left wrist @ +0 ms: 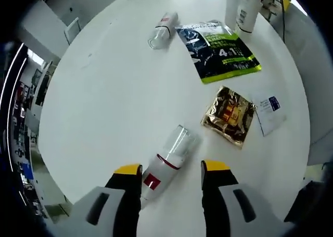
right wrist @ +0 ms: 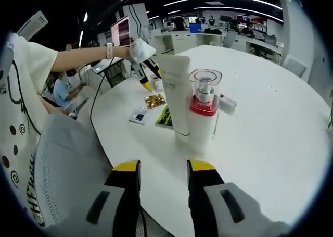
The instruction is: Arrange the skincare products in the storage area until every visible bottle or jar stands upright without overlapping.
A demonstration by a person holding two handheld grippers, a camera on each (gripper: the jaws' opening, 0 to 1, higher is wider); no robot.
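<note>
A white bottle [left wrist: 167,163] with a clear cap and a red band lies on its side on the round white table [left wrist: 104,101]. My left gripper [left wrist: 171,168] hovers over it, open, the bottle's body close to the left jaw. A smaller clear-capped bottle [left wrist: 162,30] lies farther off. In the right gripper view, a red-collared bottle [right wrist: 204,109] stands upright against a tall white tube [right wrist: 176,88]. My right gripper [right wrist: 164,166] is open just short of them, with nothing between its fingers. The small lying bottle [right wrist: 227,103] shows behind them.
Flat on the table lie a green-and-black sachet pack [left wrist: 218,49], a gold sachet [left wrist: 229,114] and a small white packet [left wrist: 270,112]. White containers [left wrist: 243,8] stand at the far edge. A person's arm [right wrist: 78,57] and a grey chair [right wrist: 62,164] are at the table's side.
</note>
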